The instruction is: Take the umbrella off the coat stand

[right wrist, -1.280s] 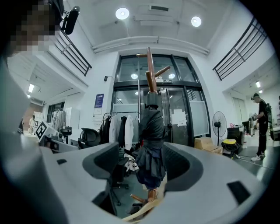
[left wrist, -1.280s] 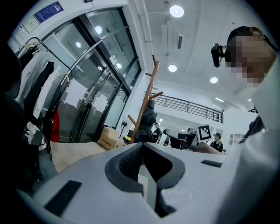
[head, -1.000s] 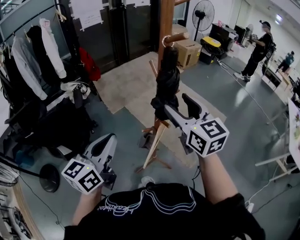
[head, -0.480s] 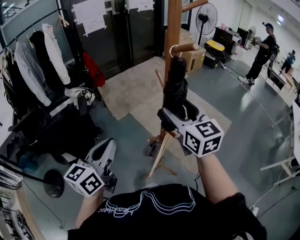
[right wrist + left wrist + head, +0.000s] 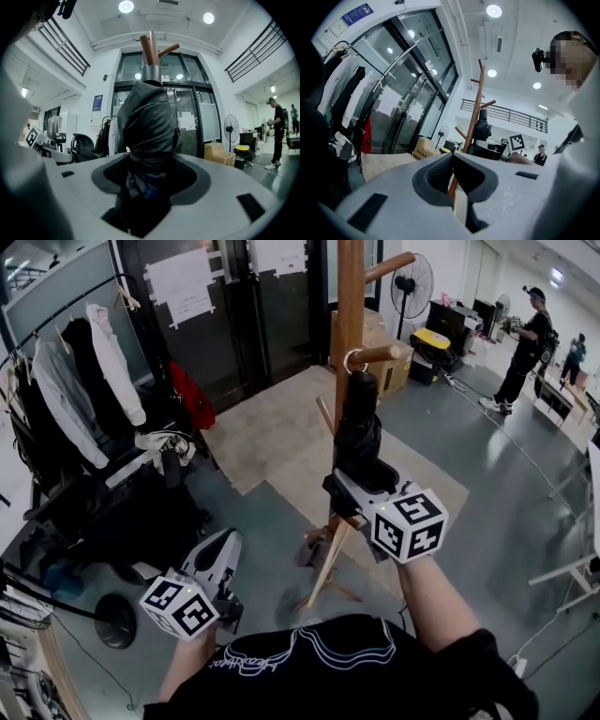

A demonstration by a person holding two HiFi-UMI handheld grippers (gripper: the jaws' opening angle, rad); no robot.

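Note:
A folded black umbrella (image 5: 356, 432) hangs by its loop from a peg (image 5: 377, 354) of the wooden coat stand (image 5: 350, 296). My right gripper (image 5: 354, 480) reaches level at the umbrella's lower part. Its jaws are closing, and the umbrella (image 5: 147, 124) fills the gap between them and touches both sides. The stand's peg (image 5: 168, 48) shows above it in the right gripper view. My left gripper (image 5: 223, 547) hangs low at the left, away from the stand. It is shut (image 5: 451, 161) with nothing in it, and the umbrella (image 5: 482, 129) shows far beyond it.
A clothes rail with jackets (image 5: 66, 399) and a heap of dark things stand at the left. The stand's splayed legs (image 5: 323, 573) lie just in front of me. A cardboard box (image 5: 375, 332), a fan (image 5: 412, 282) and two people (image 5: 525, 334) are at the back right.
The right gripper has moved in onto the umbrella's lower part and its jaws have narrowed around it. The left gripper has shifted a little to the right.

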